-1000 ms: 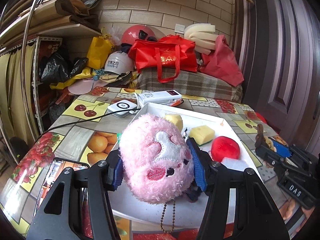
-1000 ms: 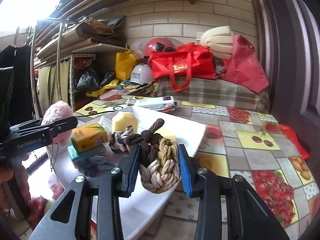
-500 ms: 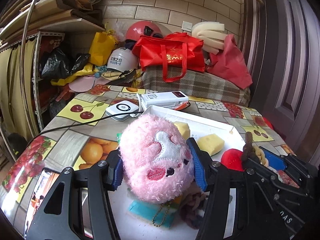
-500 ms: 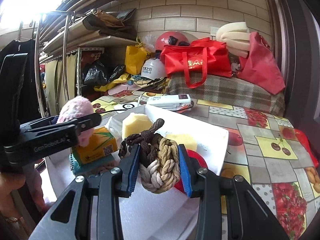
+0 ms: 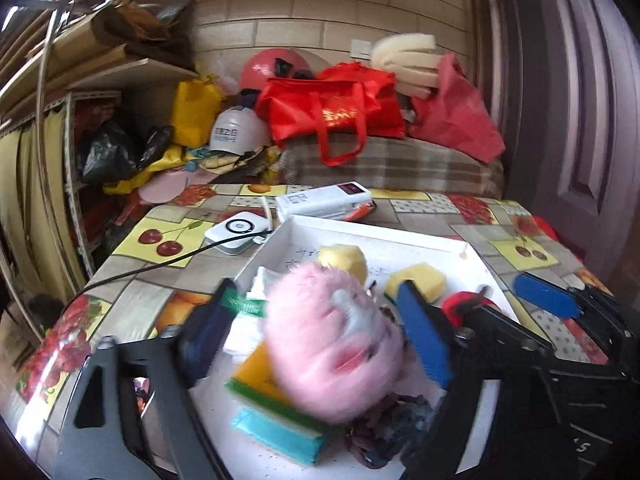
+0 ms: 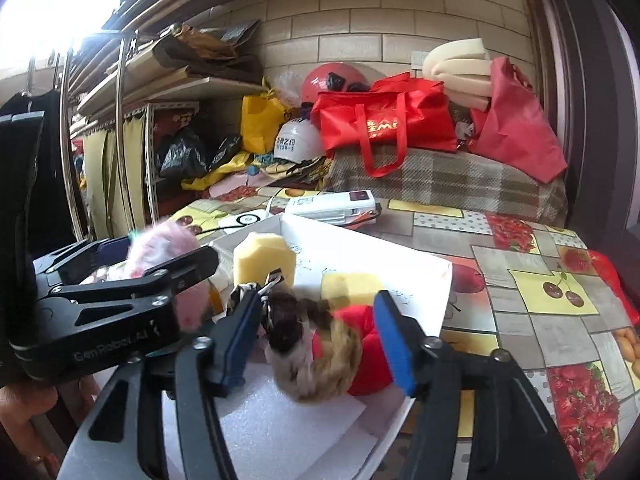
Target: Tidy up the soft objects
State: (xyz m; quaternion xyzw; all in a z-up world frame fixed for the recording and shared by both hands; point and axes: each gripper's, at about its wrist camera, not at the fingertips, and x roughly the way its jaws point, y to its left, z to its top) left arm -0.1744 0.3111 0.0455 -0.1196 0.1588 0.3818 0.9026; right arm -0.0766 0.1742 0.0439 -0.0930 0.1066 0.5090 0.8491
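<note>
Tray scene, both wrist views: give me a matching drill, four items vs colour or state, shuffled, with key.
Things:
1. plush toy
2. rope knot
3. foam block
4. tray

Descriptions:
A. white, holding the soft items
B. pale yellow, standing at the tray's far end
C. pink and fluffy, blurred between open blue-padded jaws of the left gripper
D. brown and beige braid, loose between the parted jaws of the right gripper

Pairs: 1-C, 2-D, 3-B, 4-A. Both sets of jaws have just been opening.

cluttered home storeroom, brick wall, laden shelves, fruit-print tablecloth
</note>
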